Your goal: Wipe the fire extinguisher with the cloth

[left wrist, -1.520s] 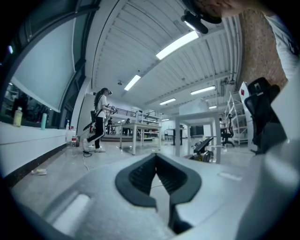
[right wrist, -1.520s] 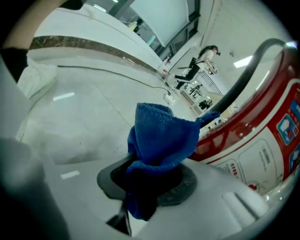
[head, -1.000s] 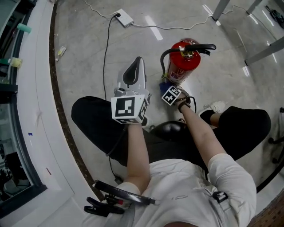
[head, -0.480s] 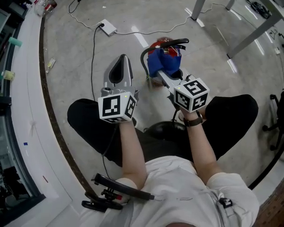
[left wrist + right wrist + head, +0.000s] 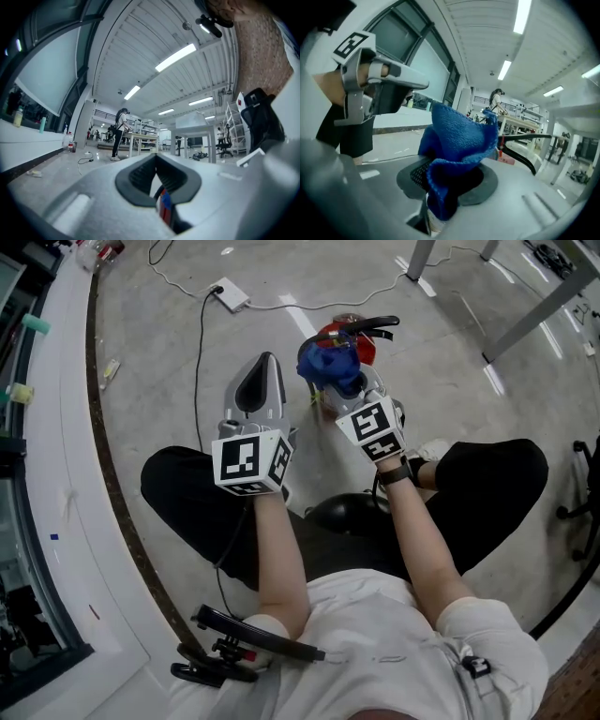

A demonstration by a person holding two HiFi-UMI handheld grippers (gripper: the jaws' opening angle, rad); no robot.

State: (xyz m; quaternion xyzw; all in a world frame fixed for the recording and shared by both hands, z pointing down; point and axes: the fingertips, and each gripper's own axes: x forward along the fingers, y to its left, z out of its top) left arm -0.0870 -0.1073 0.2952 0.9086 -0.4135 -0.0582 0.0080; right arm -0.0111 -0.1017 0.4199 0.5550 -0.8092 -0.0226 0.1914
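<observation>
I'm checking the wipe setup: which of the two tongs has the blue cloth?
The right tongs, shut on the blue cloth at the red fire extinguisher; the left tongs hold nothing.

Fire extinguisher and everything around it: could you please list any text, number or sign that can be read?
No text can be read anywhere.
Fire extinguisher: no label shows past the cloth.
Cubes on the left gripper and right gripper: black square patterns, no letters.
Chair tag: too small.

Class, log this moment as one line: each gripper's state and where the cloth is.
left gripper: shut, empty | right gripper: shut on blue cloth | position: at top of fire extinguisher
</observation>
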